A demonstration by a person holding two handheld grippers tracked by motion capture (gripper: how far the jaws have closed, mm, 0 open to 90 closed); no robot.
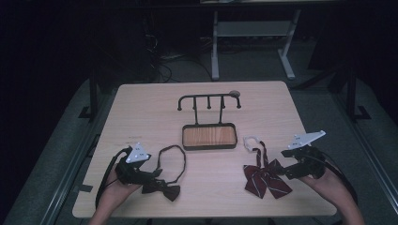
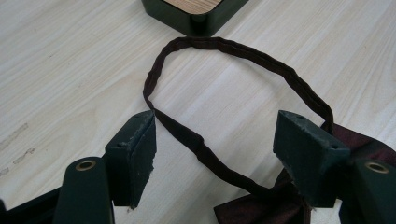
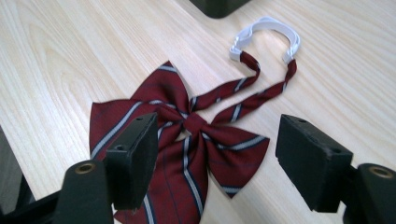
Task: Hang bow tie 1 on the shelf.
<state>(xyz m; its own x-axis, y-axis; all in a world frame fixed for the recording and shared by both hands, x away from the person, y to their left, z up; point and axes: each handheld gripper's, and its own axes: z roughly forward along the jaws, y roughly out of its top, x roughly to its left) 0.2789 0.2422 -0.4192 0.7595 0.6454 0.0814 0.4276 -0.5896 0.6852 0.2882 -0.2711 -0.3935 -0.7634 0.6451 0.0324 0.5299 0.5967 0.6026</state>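
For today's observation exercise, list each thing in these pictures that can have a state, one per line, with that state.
Left gripper: open, fingers either side of the strap, holding nothing.
Right gripper: open, above the striped bow tie.
Dark bow tie: flat on the table, strap a closed loop.
Striped bow tie: flat on the table, white clasp joined.
Hook rack: upright, nothing hanging.
Tray: empty.

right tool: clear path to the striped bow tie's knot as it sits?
Probably yes. The right tool is open just above the striped bow tie, the knot lying between its jaws with nothing over it on the table.
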